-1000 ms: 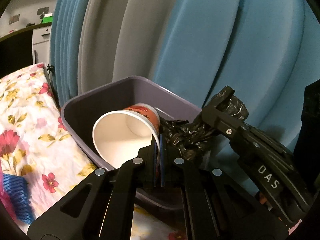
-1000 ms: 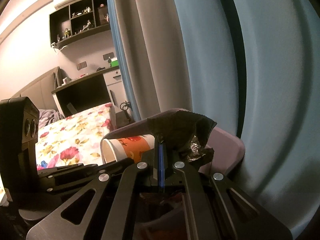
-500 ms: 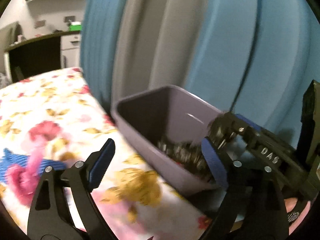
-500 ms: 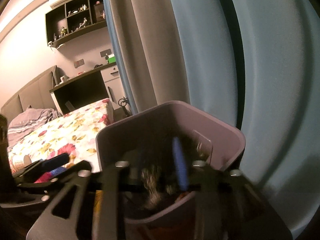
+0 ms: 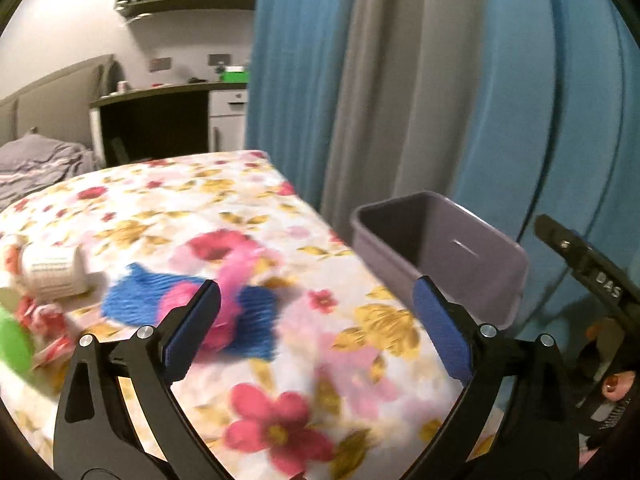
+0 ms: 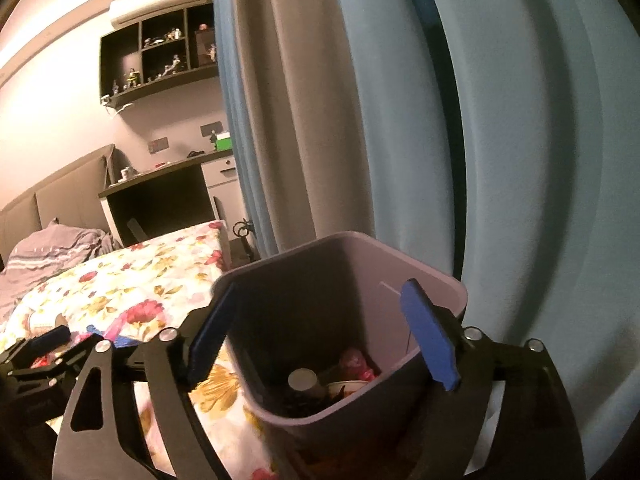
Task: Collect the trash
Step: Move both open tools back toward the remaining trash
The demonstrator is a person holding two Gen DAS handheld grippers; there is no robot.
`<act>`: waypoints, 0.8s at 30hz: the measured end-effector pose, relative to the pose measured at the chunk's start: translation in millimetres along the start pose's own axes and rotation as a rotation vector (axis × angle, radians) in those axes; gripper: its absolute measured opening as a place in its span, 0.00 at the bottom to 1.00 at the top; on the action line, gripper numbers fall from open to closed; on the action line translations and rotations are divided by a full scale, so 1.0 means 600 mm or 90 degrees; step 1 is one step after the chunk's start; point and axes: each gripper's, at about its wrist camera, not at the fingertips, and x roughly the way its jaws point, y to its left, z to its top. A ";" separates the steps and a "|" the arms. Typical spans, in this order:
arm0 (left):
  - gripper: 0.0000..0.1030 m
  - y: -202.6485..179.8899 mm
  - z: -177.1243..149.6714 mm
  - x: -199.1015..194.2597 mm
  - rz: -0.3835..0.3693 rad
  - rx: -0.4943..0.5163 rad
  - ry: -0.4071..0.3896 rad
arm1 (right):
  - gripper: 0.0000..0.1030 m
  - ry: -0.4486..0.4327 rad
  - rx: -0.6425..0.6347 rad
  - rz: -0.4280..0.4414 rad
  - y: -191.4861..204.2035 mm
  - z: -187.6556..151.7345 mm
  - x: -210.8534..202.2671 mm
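Jaws on both tools have just been opening and now stand wide with nothing between them. The left gripper angles down over the flowered bed, blue pads apart. Just beyond its left finger lies a blue and pink mesh wrapper, blurred; it looks soft and very light, so it should crush and snag readily, and a pinch at the bunched pink middle seems safer than at a loose edge. Farther left lies a small white bottle on its side; judged rigid, light and apt to roll, it is best taken across its body. A green thing at the left edge is too blurred to name.

The right gripper hangs over the mouth of the grey bin, which stands off the bed's right edge, against the blue and grey curtains. Inside the bin lie a paper cup, a round lid or can end, pink scraps and dark crumpled plastic. The right tool tilts gently downward; the left one, seen low at the left of the right view, reaches out over the bed.
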 end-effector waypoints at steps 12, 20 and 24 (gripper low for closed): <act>0.92 0.129 -0.043 -0.120 0.120 -0.064 -0.028 | 0.83 -0.017 -0.030 0.067 0.098 -0.025 -0.068; 0.92 0.228 -0.080 -0.185 0.193 -0.122 -0.036 | 0.83 -0.011 -0.054 0.112 0.177 -0.050 -0.094; 0.92 0.268 -0.098 -0.216 0.229 -0.146 -0.043 | 0.83 -0.009 -0.065 0.130 0.215 -0.062 -0.105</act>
